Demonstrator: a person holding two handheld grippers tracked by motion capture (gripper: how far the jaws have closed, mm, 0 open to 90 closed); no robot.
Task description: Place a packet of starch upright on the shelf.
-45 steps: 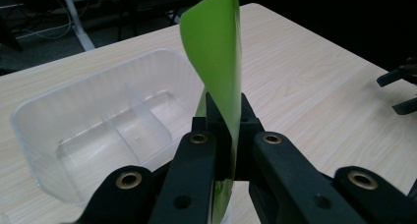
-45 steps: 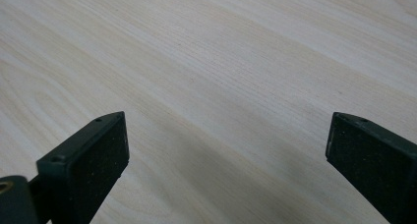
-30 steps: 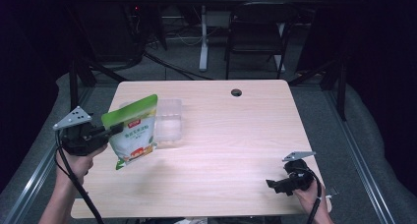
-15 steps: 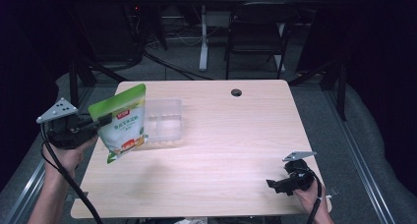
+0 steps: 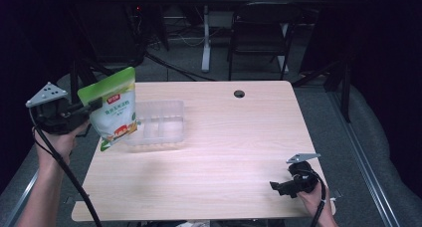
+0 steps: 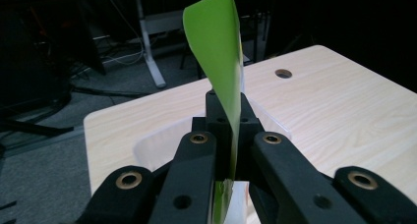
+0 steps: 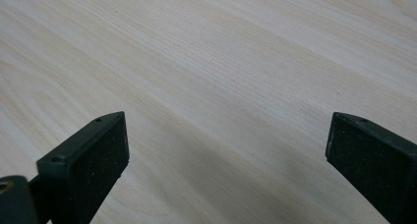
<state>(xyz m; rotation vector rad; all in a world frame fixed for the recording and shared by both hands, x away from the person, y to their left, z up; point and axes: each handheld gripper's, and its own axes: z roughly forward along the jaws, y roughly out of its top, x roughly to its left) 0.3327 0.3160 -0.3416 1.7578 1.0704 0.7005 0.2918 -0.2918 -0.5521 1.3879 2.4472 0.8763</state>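
Note:
A green and white snack pouch (image 5: 113,107) hangs in the air over the table's left edge, its green top tilted up. My left gripper (image 5: 92,106) is shut on the pouch's left side. In the left gripper view the green pouch (image 6: 220,52) rises edge-on from between the closed jaws of that gripper (image 6: 227,135). Behind the pouch a clear plastic tray (image 5: 161,125) with dividers sits on the wooden table (image 5: 239,147). My right gripper (image 5: 276,186) rests low at the table's front right corner, open, and in its own view the right gripper (image 7: 226,155) has bare wood between the pads.
A round cable hole (image 5: 239,93) marks the table's far edge. A dark chair (image 5: 259,38) and a white desk leg (image 5: 205,38) stand beyond the table. Black frame posts (image 5: 343,87) rise at the right. Grey floor surrounds the table.
My left gripper has carried the pouch up and to the left, off the tray and toward the table's left edge. The right gripper has stayed put.

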